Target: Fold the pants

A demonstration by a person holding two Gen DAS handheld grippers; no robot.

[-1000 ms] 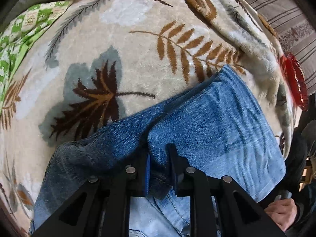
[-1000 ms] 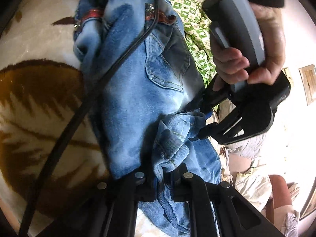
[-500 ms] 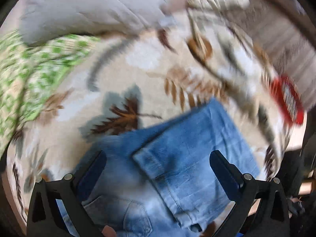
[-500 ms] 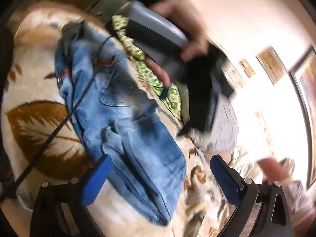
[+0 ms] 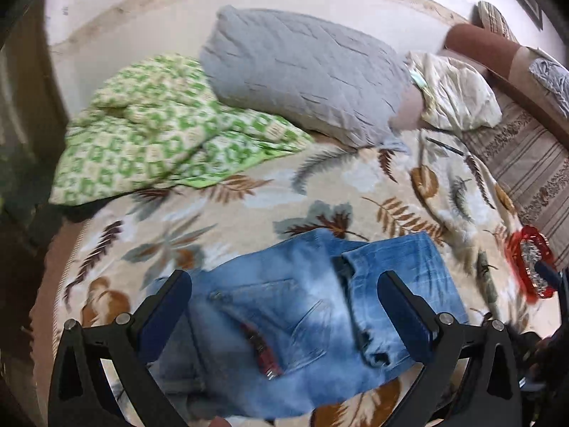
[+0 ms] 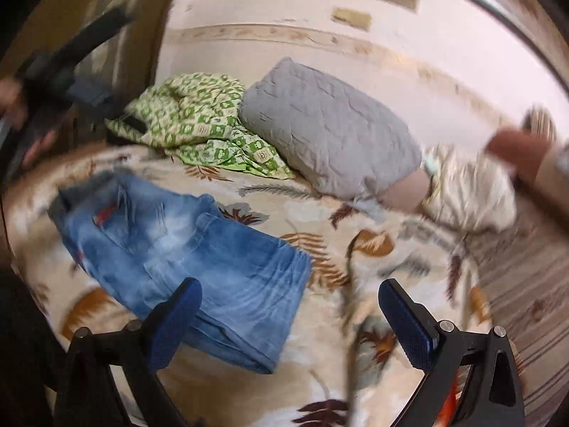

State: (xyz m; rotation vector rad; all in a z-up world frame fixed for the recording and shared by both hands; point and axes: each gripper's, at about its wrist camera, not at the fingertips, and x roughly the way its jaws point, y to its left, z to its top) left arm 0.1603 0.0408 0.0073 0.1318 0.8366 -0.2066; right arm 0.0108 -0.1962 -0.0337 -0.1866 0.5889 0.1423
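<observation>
The folded pants (image 5: 302,320) lie on the bed's leaf-patterned blanket (image 5: 249,206), both the left tool (image 5: 284,306) and right tool (image 6: 290,306) spread wide above them holding nothing, a red object (image 5: 530,267) at the bed's edge showing only in the left view.

No legible text — (frames blurred)

Motion blur smears the dark gripper handle and hand (image 6: 21,106) at the right wrist view's left edge. The jeans' (image 5: 302,320) lower part is cut off at the left wrist view's bottom edge.
</observation>
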